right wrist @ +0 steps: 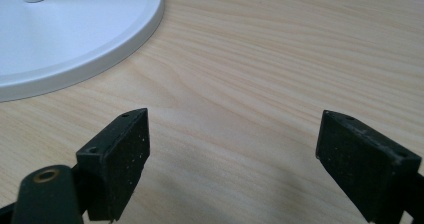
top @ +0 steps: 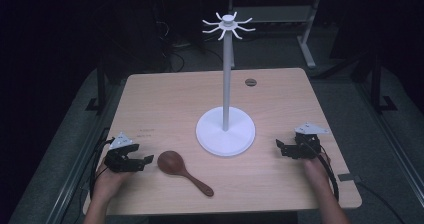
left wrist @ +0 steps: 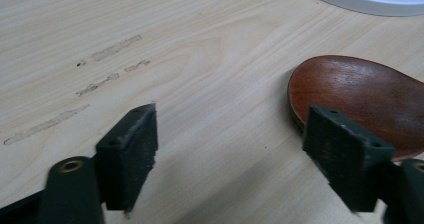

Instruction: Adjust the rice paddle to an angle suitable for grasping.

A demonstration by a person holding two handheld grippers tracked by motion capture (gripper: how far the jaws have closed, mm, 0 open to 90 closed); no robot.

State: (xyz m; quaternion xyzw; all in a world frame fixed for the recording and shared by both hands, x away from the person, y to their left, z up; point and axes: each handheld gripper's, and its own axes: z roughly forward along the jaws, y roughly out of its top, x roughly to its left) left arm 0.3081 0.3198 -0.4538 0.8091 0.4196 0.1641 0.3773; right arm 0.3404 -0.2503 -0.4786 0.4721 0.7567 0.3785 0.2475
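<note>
Just beyond the released jaws of the left gripper (left wrist: 227,149), the wooden spoon (left wrist: 362,101) on the table (left wrist: 210,59): approach step; next, straddle and clench; right gripper (right wrist: 232,159) likewise released

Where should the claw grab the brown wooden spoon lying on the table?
Probably by the handle of the spoon, coming straight down from above. The handle is thin and lies flat, so open jaws can fit across it. The bowl is wide, round and smooth, so it might slip. The left claw is nearest, open, right beside the bowl.
</note>
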